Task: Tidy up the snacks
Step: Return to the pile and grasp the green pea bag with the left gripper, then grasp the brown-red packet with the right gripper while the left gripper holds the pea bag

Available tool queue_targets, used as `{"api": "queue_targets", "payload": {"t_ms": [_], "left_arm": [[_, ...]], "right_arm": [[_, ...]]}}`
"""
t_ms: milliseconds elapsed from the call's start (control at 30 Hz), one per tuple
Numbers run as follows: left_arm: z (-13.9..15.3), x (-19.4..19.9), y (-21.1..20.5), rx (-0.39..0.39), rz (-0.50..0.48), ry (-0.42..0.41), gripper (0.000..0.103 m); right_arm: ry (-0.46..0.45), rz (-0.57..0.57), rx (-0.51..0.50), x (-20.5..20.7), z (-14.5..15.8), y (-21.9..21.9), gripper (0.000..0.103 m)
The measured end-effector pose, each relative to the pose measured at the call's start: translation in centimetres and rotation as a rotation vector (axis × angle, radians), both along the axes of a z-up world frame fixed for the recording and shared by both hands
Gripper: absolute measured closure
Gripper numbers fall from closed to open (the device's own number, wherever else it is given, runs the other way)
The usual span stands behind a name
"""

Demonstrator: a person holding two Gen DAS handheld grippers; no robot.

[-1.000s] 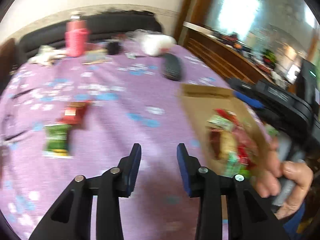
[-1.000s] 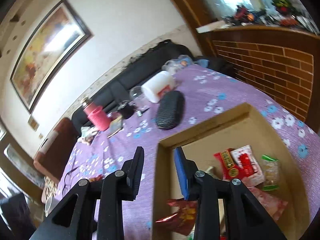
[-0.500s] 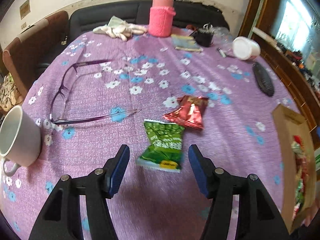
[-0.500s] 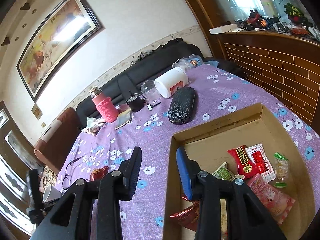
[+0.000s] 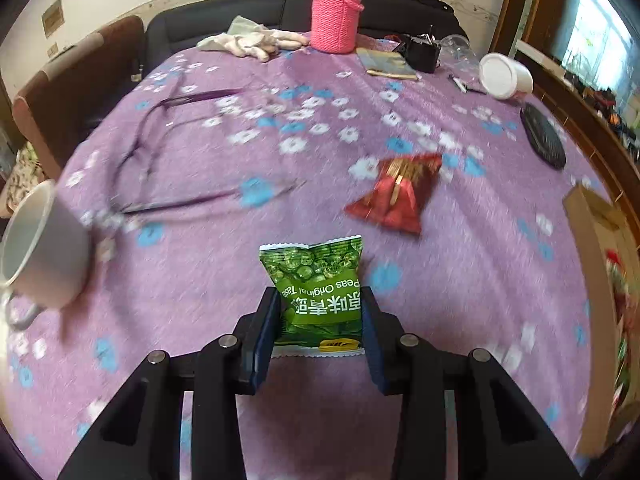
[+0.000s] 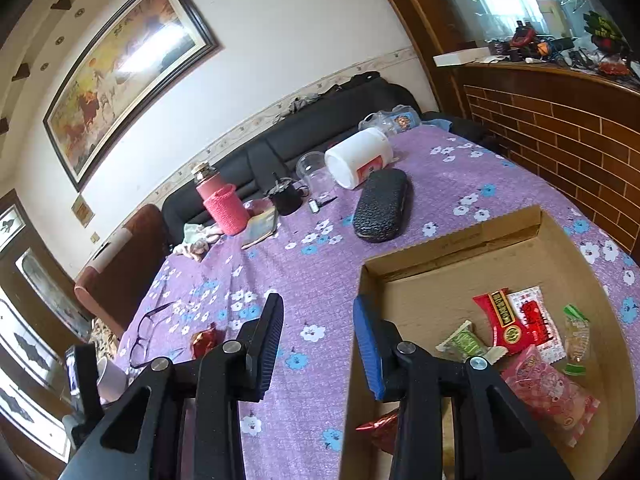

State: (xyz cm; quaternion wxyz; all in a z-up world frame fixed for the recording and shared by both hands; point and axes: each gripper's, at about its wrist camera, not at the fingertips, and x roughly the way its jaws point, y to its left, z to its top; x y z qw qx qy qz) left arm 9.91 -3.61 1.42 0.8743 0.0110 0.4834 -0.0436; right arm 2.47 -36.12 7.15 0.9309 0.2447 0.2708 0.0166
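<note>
Left jaws: closing, the left gripper [image 5: 320, 320] with a green crinkly pea-snack packet [image 5: 316, 296] between its blue pads, apparently touching both sides.
Right jaws: right gripper [image 6: 316, 336] parted, nothing between, straddling the wall of the brown cardboard box [image 6: 452, 248].
Packet: flat on purple flowered tablecloth [image 5: 200, 280].
Beyond: red foil snack pouch [image 5: 400, 192].
Box: assorted snack packets inside.

Left tool [image 5: 320, 312] pitched steeply down, jaws closing, blue pads flanking a green packet [image 5: 316, 288]. Right tool [image 6: 316, 336] lower centre, jaws parted, empty.
</note>
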Motion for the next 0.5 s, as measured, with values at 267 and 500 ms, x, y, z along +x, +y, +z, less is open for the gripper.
{"api": "queue_targets", "payload": {"t_ms": [267,500], "left_arm": [[-0.6,-2.2,3.5,-0.066,0.016,-0.069,0.065],[-0.8,-1.8,3.1,-0.039,-0.008,-0.088,0.065]], "right_arm": [[0.032,0.104,-0.038,1.3,-0.7,4.2,0.056],[0.174,0.252,0.118,4.8,-1.6,10.1,0.056]]}}
